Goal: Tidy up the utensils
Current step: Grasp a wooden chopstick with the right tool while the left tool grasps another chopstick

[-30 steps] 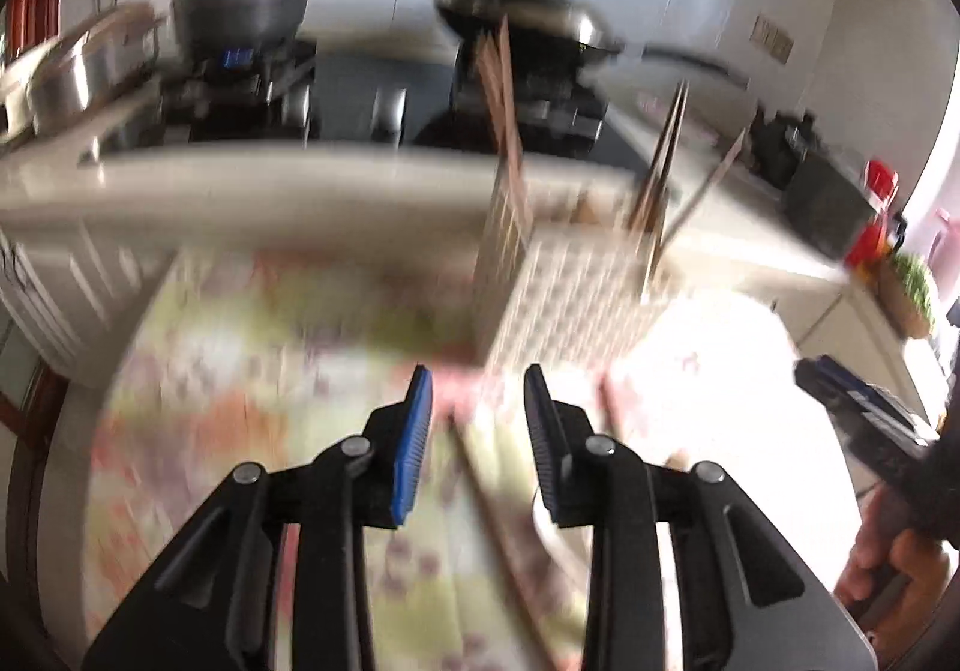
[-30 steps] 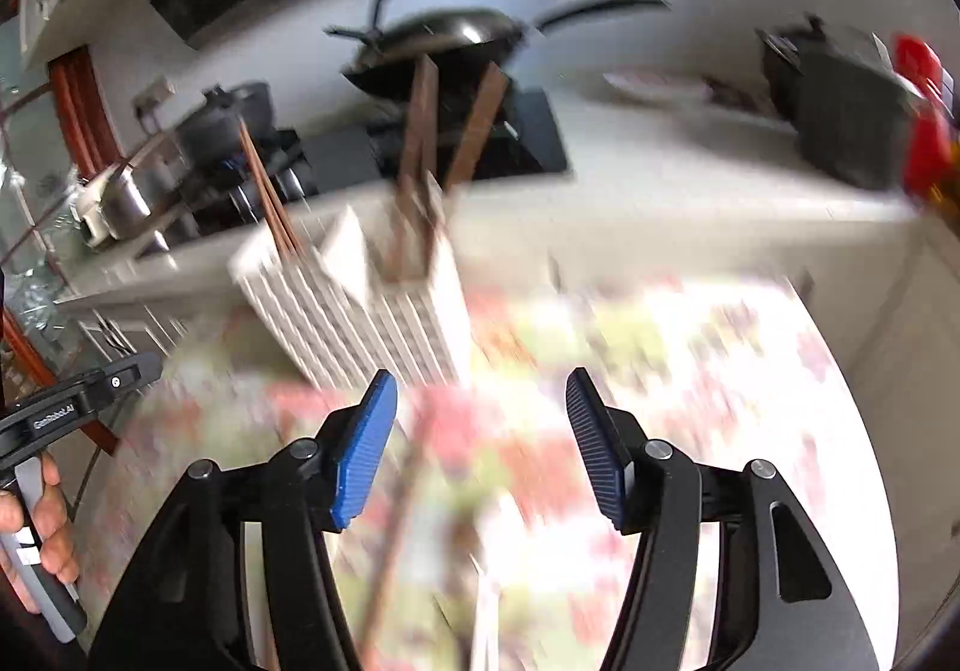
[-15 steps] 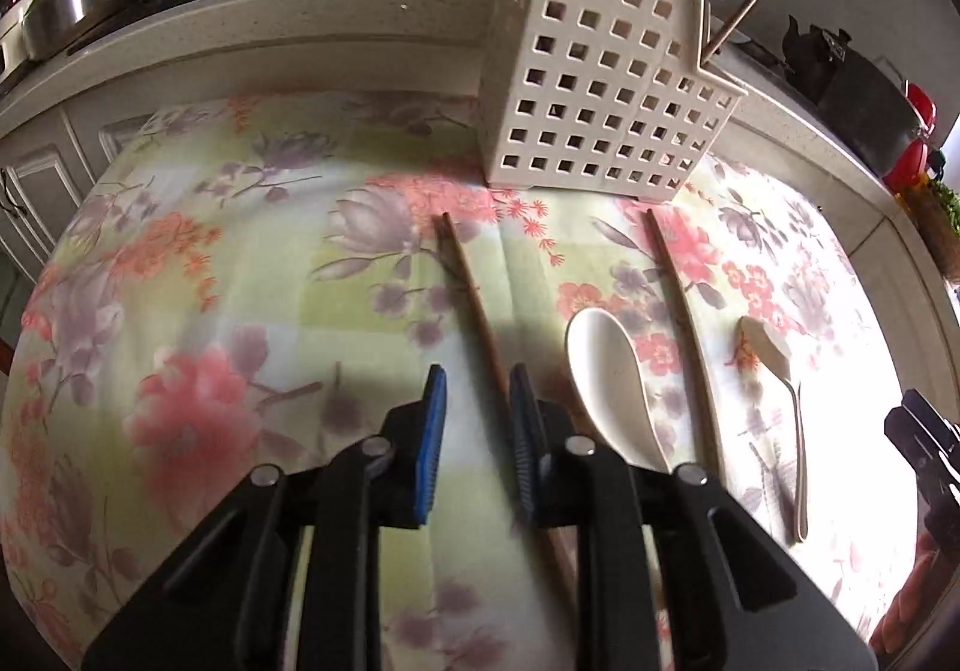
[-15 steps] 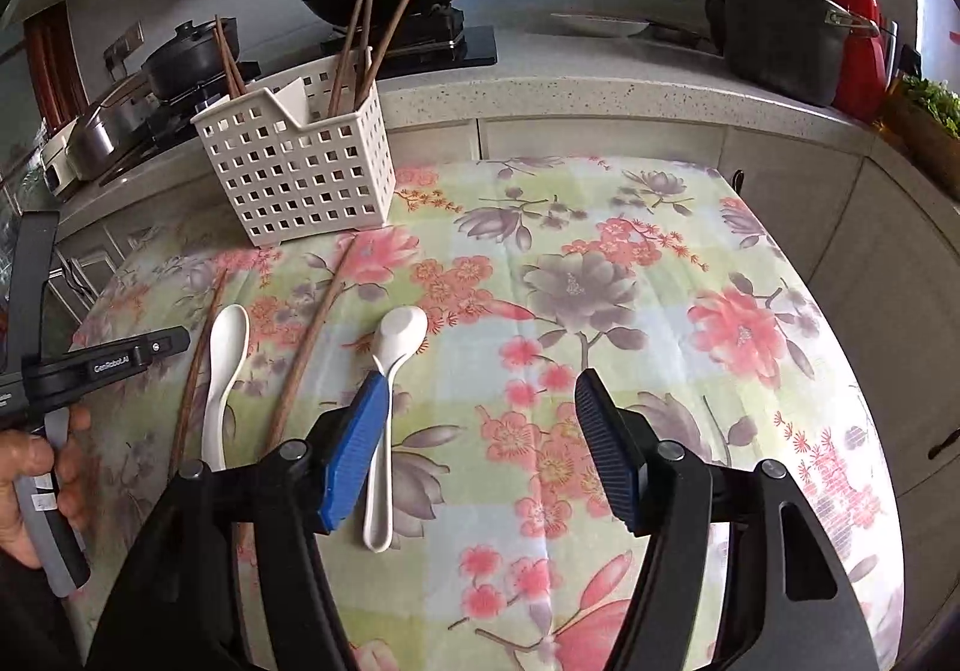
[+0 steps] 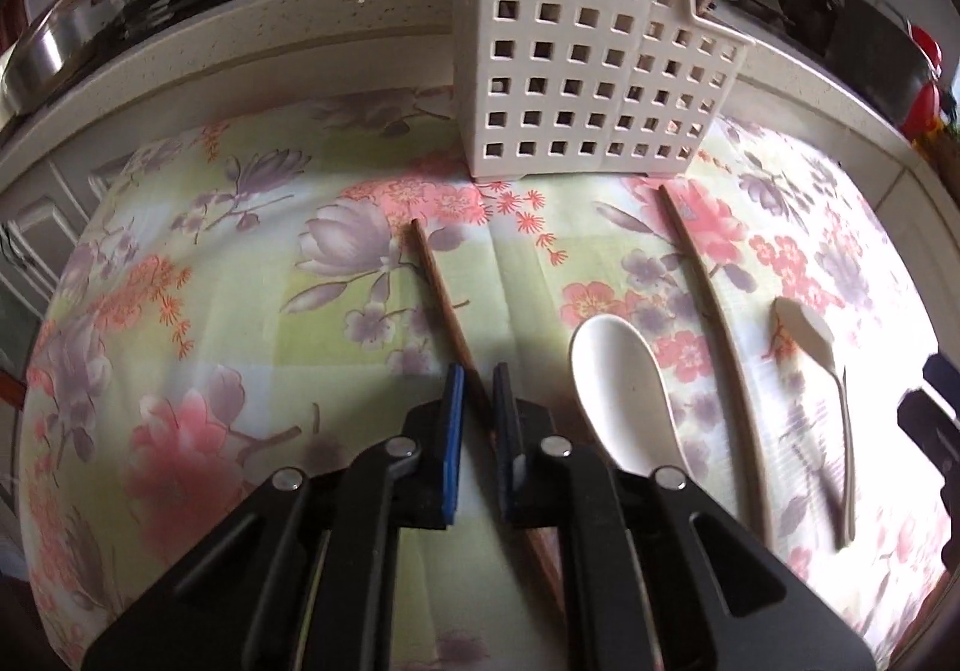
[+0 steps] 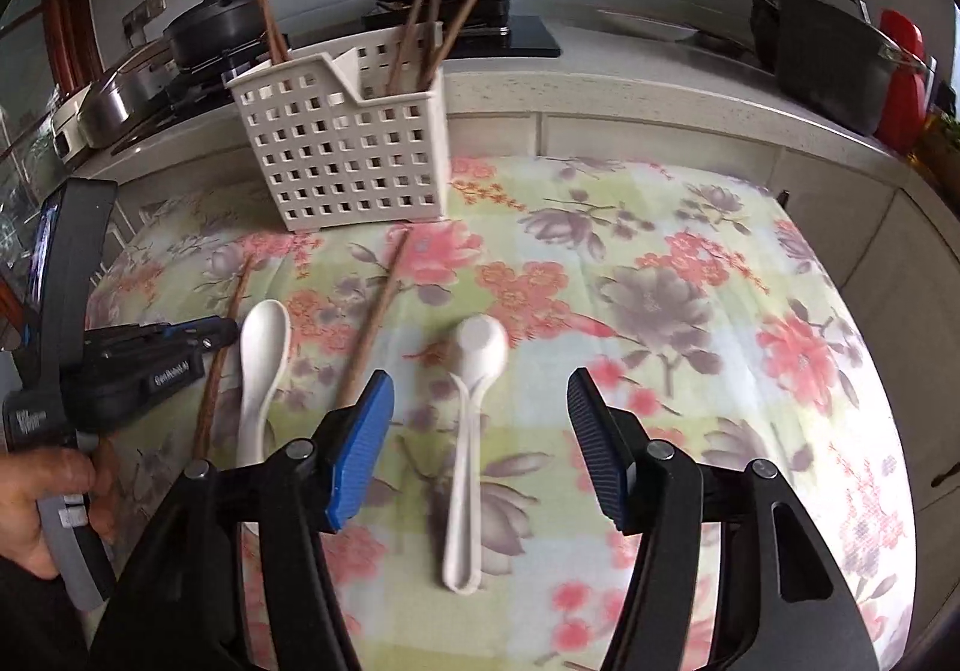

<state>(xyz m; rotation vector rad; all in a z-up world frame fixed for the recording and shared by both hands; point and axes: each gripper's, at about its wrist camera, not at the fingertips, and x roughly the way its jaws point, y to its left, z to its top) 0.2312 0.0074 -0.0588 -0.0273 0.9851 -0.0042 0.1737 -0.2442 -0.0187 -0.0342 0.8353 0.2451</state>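
My left tongs point(image 5: 477, 395) are down at the flowered counter point(image 5: 240, 275) and closing on the leftmost brown chopstick point(image 5: 441, 299), which runs between the blue pads point(image 5: 454, 431). The pads look nearly on the wood, though I cannot tell that they press it yet. I took it low on its shaft, I judge, so the far end points toward the white slotted caddy point(image 5: 576, 71) straight ahead of these tongs and can be tipped in without regripping.

Just right of the left tongs lies the broad white spoon point(image 5: 618, 401), bowl away from me. Beyond it is a second chopstick point(image 5: 708, 305), then a slimmer white spoon point(image 5: 822, 371) farther right. They lie roughly in line with one another, handles toward me, which leaves room to take them one at a time.

My right tongs point(image 6: 480, 443) hang half open over the slim spoon point(image 6: 474, 401), the handle between the blue pads but not touched. They are closing a little, with clear gaps on both sides. I read that as lining up on the handle, the narrow part, since the bowl would slip.

The caddy point(image 6: 348, 155) stands ahead and to the left of the right tongs, at the counter's far edge. Several chopsticks point(image 6: 426, 5) already lean upright in it, so the ones lying flat likely belong there too.
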